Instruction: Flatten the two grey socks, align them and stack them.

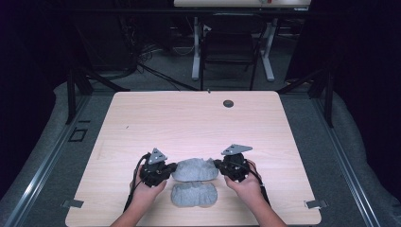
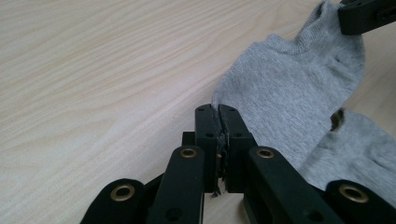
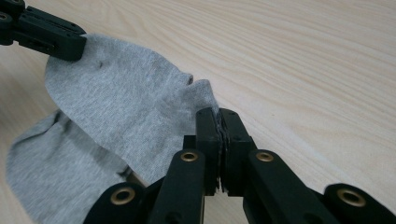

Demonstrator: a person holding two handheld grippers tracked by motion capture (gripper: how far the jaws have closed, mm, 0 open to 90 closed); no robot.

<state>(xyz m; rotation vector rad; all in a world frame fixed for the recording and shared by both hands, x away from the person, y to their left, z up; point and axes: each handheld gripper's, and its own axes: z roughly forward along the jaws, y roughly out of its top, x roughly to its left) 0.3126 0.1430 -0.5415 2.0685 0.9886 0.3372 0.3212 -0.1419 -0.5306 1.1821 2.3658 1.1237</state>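
Both ends of the upper grey sock (image 1: 195, 170) are pinched by the left gripper (image 1: 171, 169) and right gripper (image 1: 218, 165), just beyond the lower sock (image 1: 194, 194); placing remains.

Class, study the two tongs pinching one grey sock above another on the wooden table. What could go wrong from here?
1. Each of the left tongs and right tongs grips only a thin edge of the upper grey knitted sock, so the fabric might slip free.
2. It hangs close over the second grey sock on the pale wooden table, and could snag or drag it.
3. Pulling the hands apart may overstretch the knit.
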